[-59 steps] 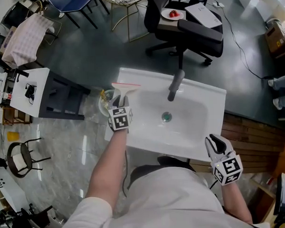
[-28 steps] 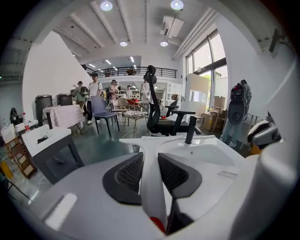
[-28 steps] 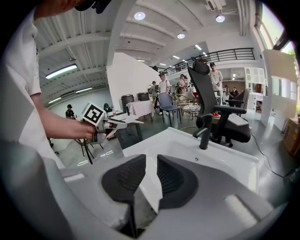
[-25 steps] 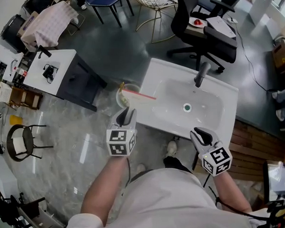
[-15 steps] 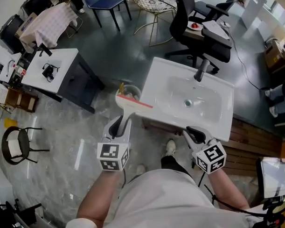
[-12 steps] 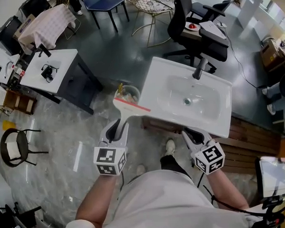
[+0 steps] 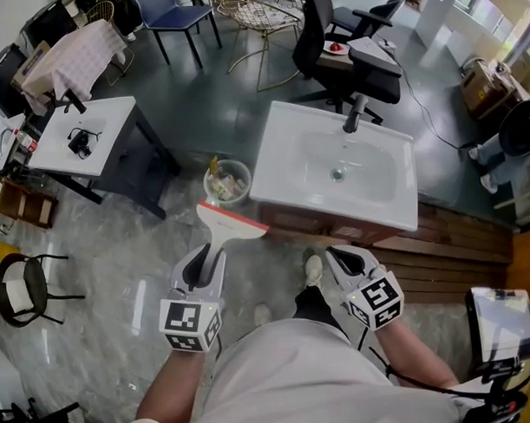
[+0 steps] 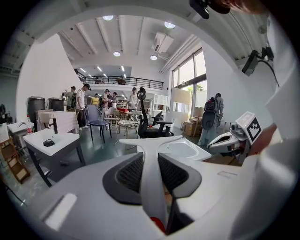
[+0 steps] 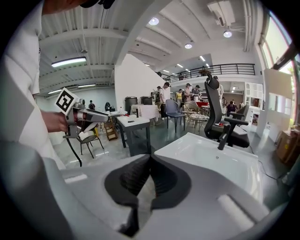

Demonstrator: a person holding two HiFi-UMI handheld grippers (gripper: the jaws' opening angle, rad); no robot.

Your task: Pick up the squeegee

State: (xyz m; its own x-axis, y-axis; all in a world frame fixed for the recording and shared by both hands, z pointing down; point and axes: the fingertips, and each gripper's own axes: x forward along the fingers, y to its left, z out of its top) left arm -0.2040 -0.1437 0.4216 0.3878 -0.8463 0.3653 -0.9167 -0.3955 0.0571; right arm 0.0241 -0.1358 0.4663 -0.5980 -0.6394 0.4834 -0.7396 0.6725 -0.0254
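Observation:
The squeegee (image 7: 231, 223) is white with a red strip along its blade, and it hangs in the air in front of the sink. My left gripper (image 7: 204, 260) is shut on its handle. In the left gripper view the white handle (image 8: 151, 185) runs up between the two black pads to the wide blade (image 8: 152, 142). To the right, my right gripper (image 7: 342, 259) is shut with nothing in it. Its pads (image 9: 140, 176) meet at the tips in the right gripper view. Both grippers are short of the white sink (image 7: 281, 175).
A round bin (image 7: 227, 181) with rubbish stands left of the sink, and a dark tap (image 7: 352, 115) rises at its far edge. An office chair (image 7: 346, 47) is behind it, a white-topped desk (image 7: 80, 135) to the left. Several people stand far off (image 8: 93, 101).
Both grippers have drawn back from the sink toward the person, the left one carrying the squeegee with it. The sink and bin now lie farther ahead.

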